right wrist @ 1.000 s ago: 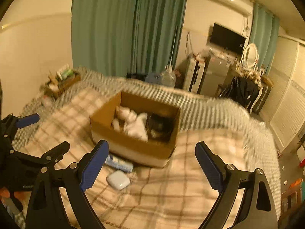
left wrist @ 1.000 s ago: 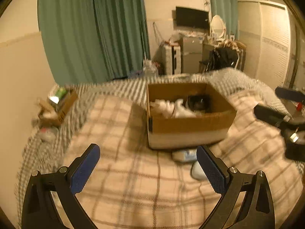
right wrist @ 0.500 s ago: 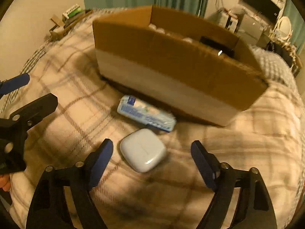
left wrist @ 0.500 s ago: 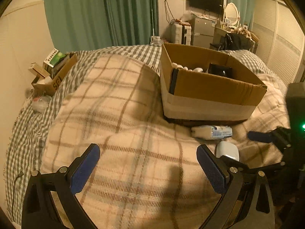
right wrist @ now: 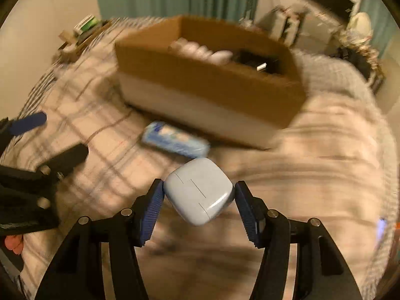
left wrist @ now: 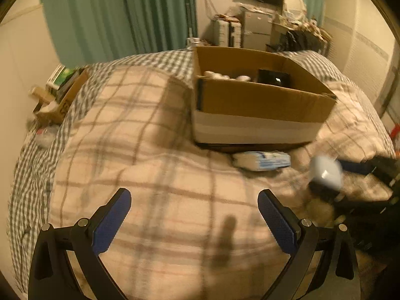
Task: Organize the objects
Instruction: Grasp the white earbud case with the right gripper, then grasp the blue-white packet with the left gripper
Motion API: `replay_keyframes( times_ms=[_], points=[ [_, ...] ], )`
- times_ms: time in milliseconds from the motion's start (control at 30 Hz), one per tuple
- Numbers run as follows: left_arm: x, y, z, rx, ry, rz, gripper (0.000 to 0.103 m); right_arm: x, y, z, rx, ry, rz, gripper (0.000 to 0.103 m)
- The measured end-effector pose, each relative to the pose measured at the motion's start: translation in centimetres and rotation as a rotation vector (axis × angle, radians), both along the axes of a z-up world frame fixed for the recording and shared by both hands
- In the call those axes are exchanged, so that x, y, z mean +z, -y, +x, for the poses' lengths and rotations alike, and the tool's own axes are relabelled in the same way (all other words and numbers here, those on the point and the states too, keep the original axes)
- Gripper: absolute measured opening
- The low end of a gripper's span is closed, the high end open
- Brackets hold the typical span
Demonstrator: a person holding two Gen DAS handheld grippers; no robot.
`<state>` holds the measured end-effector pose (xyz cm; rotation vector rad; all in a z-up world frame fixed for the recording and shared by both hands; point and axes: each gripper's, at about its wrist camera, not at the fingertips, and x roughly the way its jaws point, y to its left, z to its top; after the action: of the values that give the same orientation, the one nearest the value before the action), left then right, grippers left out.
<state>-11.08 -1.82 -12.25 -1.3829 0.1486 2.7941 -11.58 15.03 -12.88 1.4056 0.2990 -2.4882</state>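
Far left in the left wrist view: small open cardboard carton [left wrist: 63,92] stuffed with packets, at the bed's edge against the cream wall. Next rightward, plaid beige-and-brown blanket [left wrist: 140,150] spread over a grey gingham bedcover [left wrist: 27,175]. Above the blanket, left gripper [left wrist: 193,222] with blue ribbed pads set wide apart, holding nothing, hovering clear of the fabric. Right of centre, large open brown cardboard box [left wrist: 260,102] with a pale band along its lower front, resting on the blanket; white bundled items and a black object visible inside. Just in front of the box, flat blue-and-white plastic packet [left wrist: 262,160] lying on the blanket. Farther right, blurred pale blue rounded case [left wrist: 325,172] pinched by the right gripper, raised off the blanket.

In the right wrist view, at left, the left gripper [right wrist: 53,140], its pads apart. Centre, right gripper [right wrist: 198,196] clamped on the pale blue case [right wrist: 198,191], both blue pads pressed against opposite sides, case tilted corner-down, clear of the blanket [right wrist: 312,175]. Behind it, the packet [right wrist: 175,141] near the box [right wrist: 212,92].
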Motion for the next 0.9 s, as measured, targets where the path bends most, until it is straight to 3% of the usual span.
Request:
replay_keyframes(
  times_ms=[133,300,400,633,700,800,900],
  points=[
    [0.2,-2.9,-1.1,-0.052,-0.015,-0.027,0.103,2.4,-2.3,-0.4,-0.059,-0.065,0.042,0.058],
    [-0.8,-5.8,-3.5,-0.085,0.021,-0.021,0.103,3.0,-3.6,-2.0,-0.067,-0.082,0.072,0.058],
    [-2.3,-7.5,-4.9,-0.1,0.05,-0.062,0.103,2.9,-4.2,-2.8,-0.066,-0.078,0.059,0.058],
    [-5.6,-8.9,-7.7,-0.099,0.126,-0.022,0.103,0.7,-4.7,-3.3,-0.055,-0.046,0.022,0.058],
    [-6.2,-8.8,-8.3,-0.1,0.143,0.018,0.099,0.5,-4.7,-3.5,-0.055,-0.042,0.015,0.058],
    [-7.0,-8.4,-8.8,-0.07,0.164,0.024,0.082,0.3,-4.7,-3.5,-0.049,-0.038,0.006,0.058],
    [-6.8,-8.0,-8.4,-0.078,0.159,0.059,0.08,0.2,-4.7,-3.6,-0.048,-0.033,0.002,0.058]
  ],
)
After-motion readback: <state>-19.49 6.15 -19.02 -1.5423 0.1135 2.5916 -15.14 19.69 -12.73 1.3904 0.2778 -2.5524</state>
